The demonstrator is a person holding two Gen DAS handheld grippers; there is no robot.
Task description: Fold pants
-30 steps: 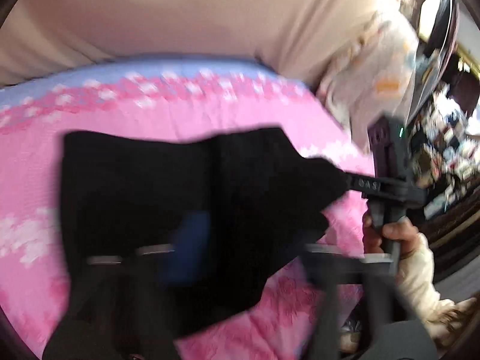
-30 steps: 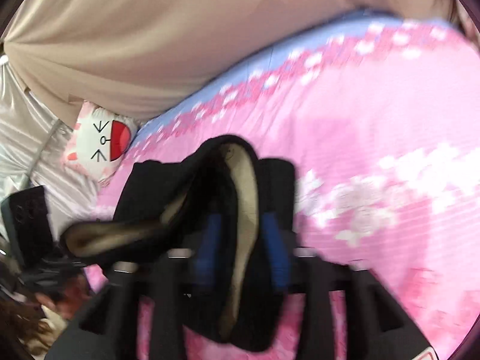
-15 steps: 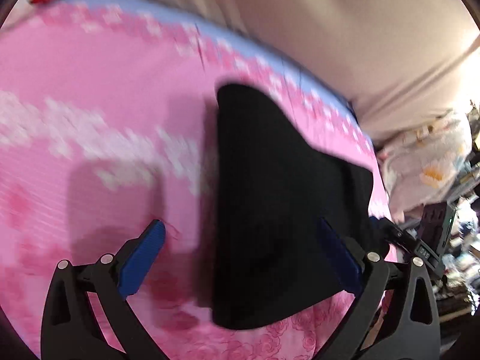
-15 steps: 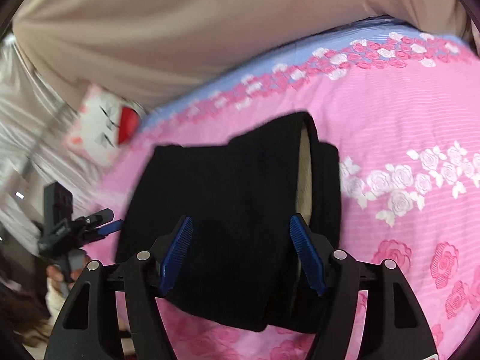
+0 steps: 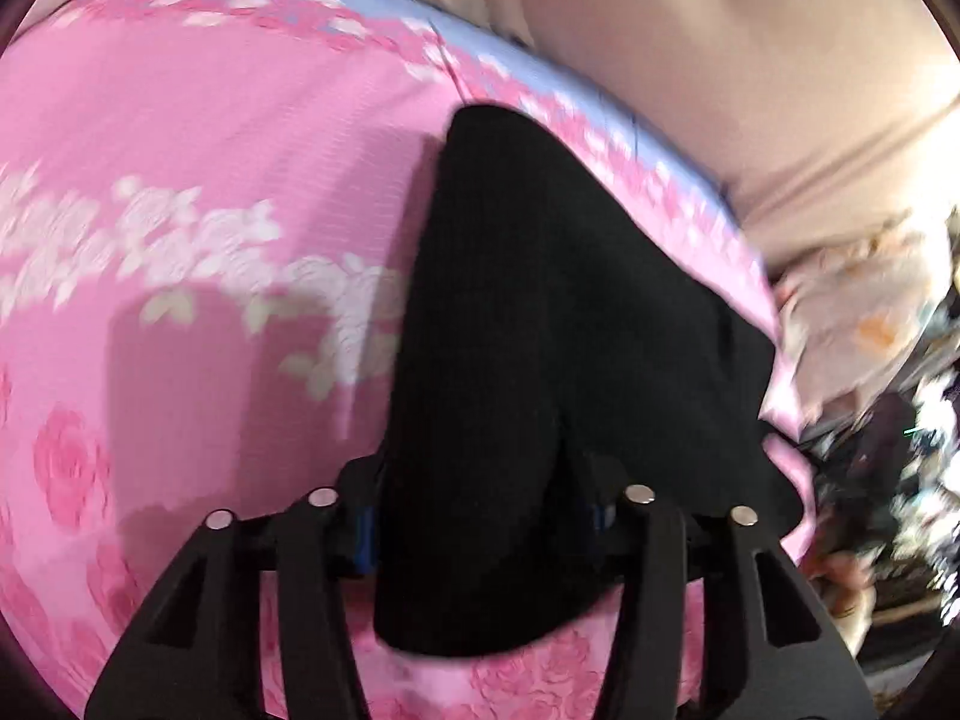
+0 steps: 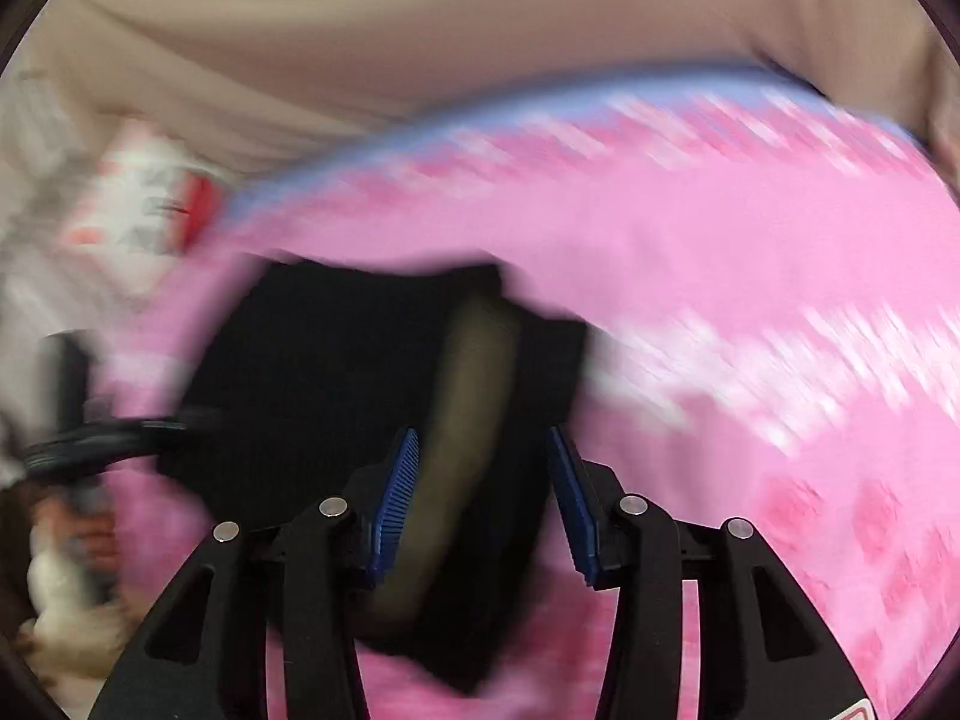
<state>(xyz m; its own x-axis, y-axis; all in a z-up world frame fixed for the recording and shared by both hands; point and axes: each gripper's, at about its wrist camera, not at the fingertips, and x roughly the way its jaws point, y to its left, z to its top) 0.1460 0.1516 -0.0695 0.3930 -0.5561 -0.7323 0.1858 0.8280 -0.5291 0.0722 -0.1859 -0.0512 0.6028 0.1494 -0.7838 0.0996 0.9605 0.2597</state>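
Note:
Black pants [image 5: 540,300] lie folded on the pink flowered bedspread [image 5: 210,150]. My left gripper [image 5: 480,525] has their near edge bunched between its blue pads [image 5: 363,531]; its jaws are closing and the cloth fills the gap. In the blurred right wrist view, my right gripper [image 6: 483,492] is closing on the other end of the pants [image 6: 312,360], where a beige lining [image 6: 474,396] shows. Its blue pads [image 6: 396,498] sit against the fabric on both sides. The left gripper [image 6: 90,438] appears there at far left, held by a hand [image 6: 66,558].
A beige curtain [image 5: 720,60] runs behind the bed. A white cat-face cushion [image 6: 144,204] lies at the bed's far corner. A pale printed bundle [image 5: 858,312] and dark clutter [image 5: 900,468] lie past the bed's right edge.
The pants, lifted a second ago, now lie on the bed. My left gripper moved in from wide open and narrowed around their near edge. The right jaws also narrowed, and that view blurred.

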